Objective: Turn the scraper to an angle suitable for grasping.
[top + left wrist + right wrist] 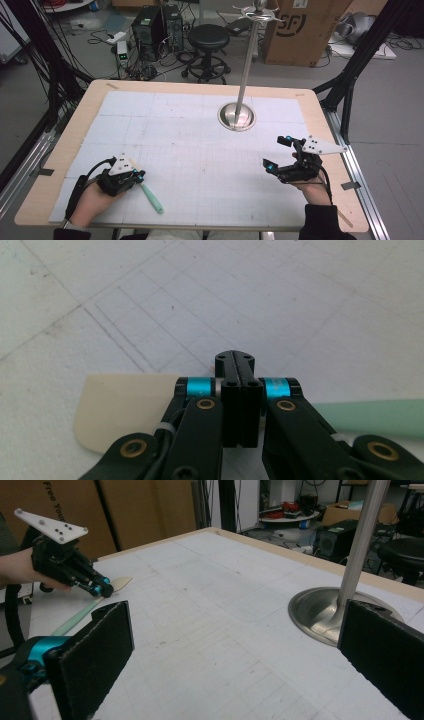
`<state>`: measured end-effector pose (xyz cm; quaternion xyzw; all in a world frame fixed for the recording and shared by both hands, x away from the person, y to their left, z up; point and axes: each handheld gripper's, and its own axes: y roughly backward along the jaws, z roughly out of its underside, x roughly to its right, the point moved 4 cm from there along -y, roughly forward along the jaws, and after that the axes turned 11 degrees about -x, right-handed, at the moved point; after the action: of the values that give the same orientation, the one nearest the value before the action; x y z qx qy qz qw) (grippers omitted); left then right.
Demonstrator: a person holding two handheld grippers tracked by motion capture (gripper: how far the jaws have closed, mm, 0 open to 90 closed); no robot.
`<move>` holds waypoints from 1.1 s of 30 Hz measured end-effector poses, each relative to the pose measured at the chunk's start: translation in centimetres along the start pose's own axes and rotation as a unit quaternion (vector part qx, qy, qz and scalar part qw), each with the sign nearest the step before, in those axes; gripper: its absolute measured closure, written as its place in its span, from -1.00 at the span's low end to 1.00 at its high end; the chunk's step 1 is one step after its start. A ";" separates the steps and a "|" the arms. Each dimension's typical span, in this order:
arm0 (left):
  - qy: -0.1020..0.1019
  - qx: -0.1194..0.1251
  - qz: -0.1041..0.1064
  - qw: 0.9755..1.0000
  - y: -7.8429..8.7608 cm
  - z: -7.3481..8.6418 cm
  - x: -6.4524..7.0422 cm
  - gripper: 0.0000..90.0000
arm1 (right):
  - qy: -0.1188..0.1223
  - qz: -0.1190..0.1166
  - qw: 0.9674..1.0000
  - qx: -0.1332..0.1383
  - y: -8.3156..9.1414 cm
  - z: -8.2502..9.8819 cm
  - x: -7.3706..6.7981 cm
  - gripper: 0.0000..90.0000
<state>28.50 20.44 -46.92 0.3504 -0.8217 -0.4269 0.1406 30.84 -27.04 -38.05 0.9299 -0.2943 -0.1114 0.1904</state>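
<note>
A spatula with a cream blade and a mint-green handle lies flat on the white gridded mat at the front left. My left gripper hovers just over it where blade meets handle. Its jaws are pressed together with nothing between them. In the left gripper view the shut left gripper crosses in front of the spatula's cream blade and green handle. My right gripper stands at the front right with its jaws wide apart and empty. The right gripper view shows the right gripper facing across the mat towards the spatula.
A metal pole rises from a round steel base at the back centre of the mat, close to my right gripper's far jaw. The wooden table edge frames the mat. A stool, boxes and cables sit on the floor beyond.
</note>
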 end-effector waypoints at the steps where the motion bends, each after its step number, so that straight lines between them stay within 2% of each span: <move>1: 0.001 0.001 0.001 1.000 0.1 0.2 0.1 1.00 | 0.000 0.000 1.000 0.000 0.0 0.0 0.0 -0.99; 3: 0.006 0.004 0.003 1.000 0.3 0.4 0.2 1.00 | 0.003 -0.001 1.000 0.001 -0.1 -0.1 -0.1 -0.99; 5: 0.018 0.007 0.017 1.000 0.7 0.4 0.5 1.00 | 0.005 -0.003 1.000 -0.001 -0.4 -0.2 -0.1 -0.99; 6: 0.021 0.014 0.027 0.999 1.1 0.4 0.6 1.00 | 0.005 -0.003 1.000 -0.001 -0.4 -0.2 -0.1 -0.99; 8: 0.016 0.034 0.034 0.999 2.0 0.5 1.2 1.00 | 0.004 -0.007 1.000 -0.004 -0.5 -0.2 -0.1 -0.99; 14: -0.008 0.008 0.052 0.999 2.4 2.7 3.0 1.00 | 0.004 -0.009 1.000 -0.001 -0.7 -0.3 0.2 -0.99; 18: -0.007 0.012 0.061 0.998 2.3 2.8 3.5 1.00 | 0.006 -0.010 1.000 0.001 -0.8 -0.4 0.1 -0.99; 25: -0.011 0.017 0.066 0.998 1.1 1.3 3.5 1.00 | 0.009 -0.012 1.000 -0.009 -1.1 -0.5 -0.3 -0.99; 28: -0.025 0.017 0.058 0.998 0.1 0.0 3.5 1.00 | 0.012 -0.012 1.000 -0.014 -1.1 -0.4 -0.4 -0.99; 33: -0.031 0.023 0.045 0.998 -1.2 -1.5 3.3 1.00 | 0.005 -0.009 1.000 -0.009 -0.6 -0.1 -0.4 -0.99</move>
<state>27.50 16.76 -47.20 0.3030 -0.8502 -0.4117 0.1258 30.89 -26.34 -38.19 0.9312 -0.2841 -0.1116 0.1994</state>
